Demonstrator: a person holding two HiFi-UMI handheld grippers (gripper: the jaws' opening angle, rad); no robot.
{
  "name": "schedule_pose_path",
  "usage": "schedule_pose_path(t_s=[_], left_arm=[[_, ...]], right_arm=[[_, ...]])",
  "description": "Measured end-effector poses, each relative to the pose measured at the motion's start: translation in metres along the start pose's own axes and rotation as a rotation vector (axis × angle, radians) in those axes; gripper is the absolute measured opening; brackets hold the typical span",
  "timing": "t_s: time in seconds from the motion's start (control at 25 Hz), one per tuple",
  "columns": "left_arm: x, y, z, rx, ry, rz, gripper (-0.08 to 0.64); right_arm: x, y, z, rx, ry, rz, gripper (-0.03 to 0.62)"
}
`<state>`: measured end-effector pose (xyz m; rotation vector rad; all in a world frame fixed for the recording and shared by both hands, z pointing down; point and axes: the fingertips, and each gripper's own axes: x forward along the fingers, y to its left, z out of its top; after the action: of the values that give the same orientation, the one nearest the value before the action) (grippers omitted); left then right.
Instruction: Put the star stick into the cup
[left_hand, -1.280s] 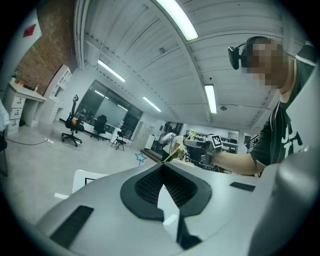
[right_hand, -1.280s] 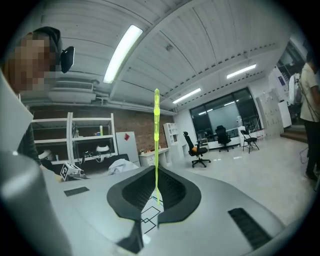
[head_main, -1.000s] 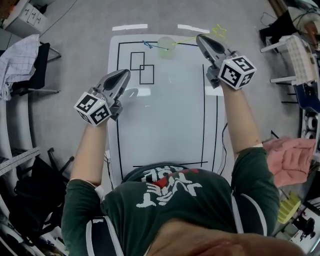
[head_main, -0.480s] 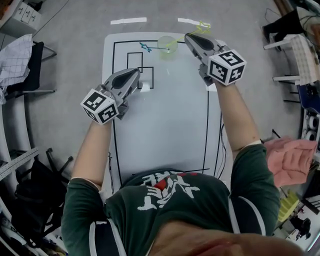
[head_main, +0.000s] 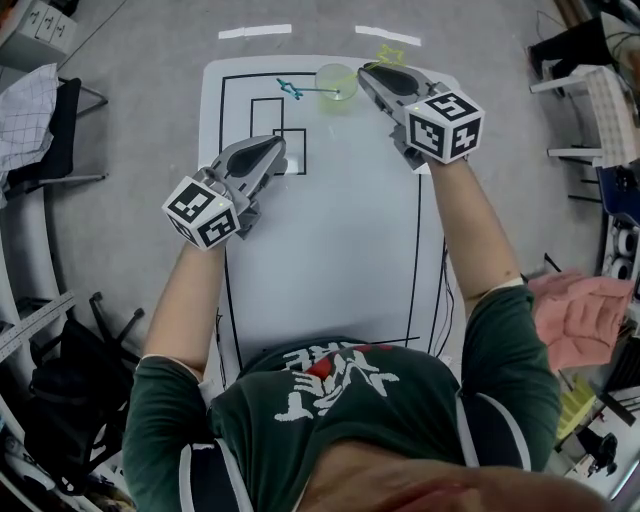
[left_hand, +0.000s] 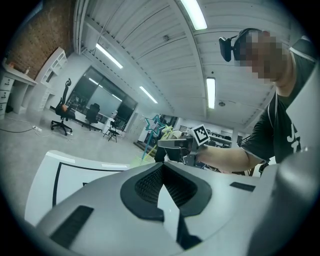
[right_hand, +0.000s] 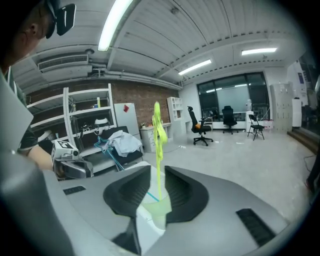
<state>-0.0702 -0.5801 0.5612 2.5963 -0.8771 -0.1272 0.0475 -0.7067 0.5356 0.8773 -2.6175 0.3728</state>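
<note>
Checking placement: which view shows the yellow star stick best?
Right gripper view: the yellow star stick stands close, mid-frame, foot in the cup. Head view shows mainly its small star; left gripper view, a faint glimpse.

Pink cloth (head_main: 582, 322) right of the black-lined white table (head_main: 330, 250), checked cloth (head_main: 25, 112) left.

You've got grey floor (head_main: 130, 120) at upper left, a brick wall (right_hand: 145, 92) mid-frame, office chairs (right_hand: 201, 131) right of it.

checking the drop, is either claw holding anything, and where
Nothing. Right claw: jaws have just been opening, star stick free between them. Left claw shut, empty.
</note>
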Motion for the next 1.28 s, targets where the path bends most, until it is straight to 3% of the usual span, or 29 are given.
schedule_pose_path(t_s=[0.08,0.28,0.84,1.28], left_arm=[[0.002,-0.002,-0.001,0.0,0.0,-0.006,0.009],[0.001,-0.003,-0.003,-0.008,0.0,-0.011,0.009],[-0.006,-0.014,-0.013,-0.028,0.017,-0.008,0.009],[-0.008,-0.018,0.001,-0.01,0.002,0.011,0.009]], right_arm=[[0.001,0.002,-0.003,0.002,0.012,0.011,0.191],[0.002,0.007,-0.007,-0.01,0.024,0.021,0.243],[-0.007,0.001,-0.037,0.037,0.087,-0.025,0.278],[-0.02,0.008,-0.04,0.07,0.103,-0.016,0.276]])
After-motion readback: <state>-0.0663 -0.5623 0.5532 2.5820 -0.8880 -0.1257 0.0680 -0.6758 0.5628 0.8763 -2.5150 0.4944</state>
